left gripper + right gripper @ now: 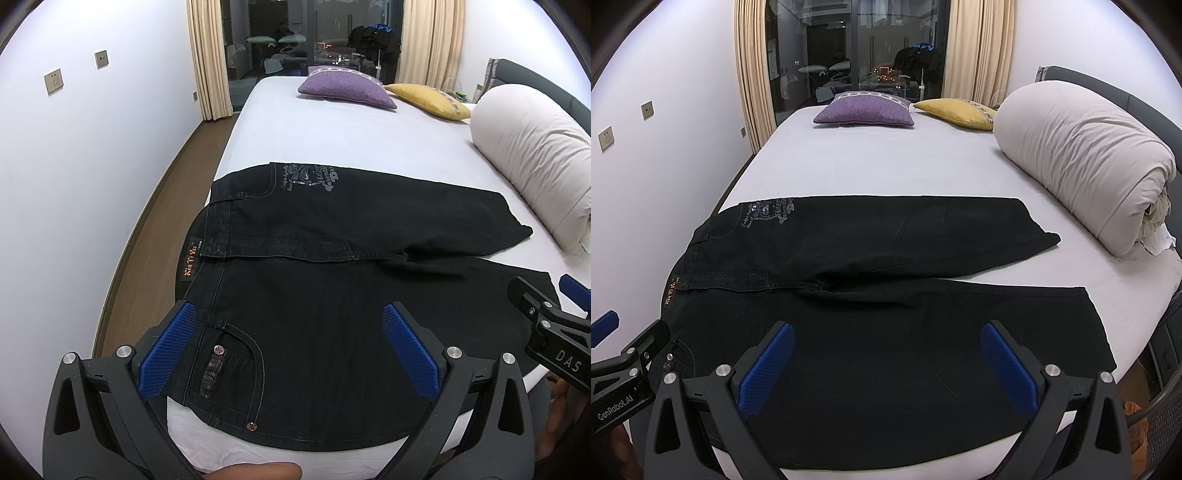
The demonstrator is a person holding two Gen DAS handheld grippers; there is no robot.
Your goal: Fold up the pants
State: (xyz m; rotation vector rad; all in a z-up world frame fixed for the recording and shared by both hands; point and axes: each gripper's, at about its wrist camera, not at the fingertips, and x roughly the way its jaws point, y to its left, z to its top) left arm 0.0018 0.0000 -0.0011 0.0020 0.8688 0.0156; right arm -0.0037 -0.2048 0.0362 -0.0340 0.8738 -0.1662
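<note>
White sheets cover the bed [332, 136], set in a pale-walled bedroom with beige curtains and a dark glass door at the far end.

From the left wrist view, the one pair of black denim pants [332, 258] lies spread flat along the near edge of the bed, waistband to the left, two legs running right and splayed slightly apart. The left gripper [291, 350] hovers over the near hip pocket, jaws wide and empty. Two cushions lie far off, one purple [347, 88], one yellow [428, 99], with one rolled cream duvet [532, 158] at right.

From the right wrist view, the right gripper [886, 363] hangs over the near leg, jaws likewise wide, holding nothing.

Risk, as I judge it: the stiff denim may slip from a shallow pinch, or one layer alone gets caught, skewing the fold; the near edge could also slide off the bed.
</note>
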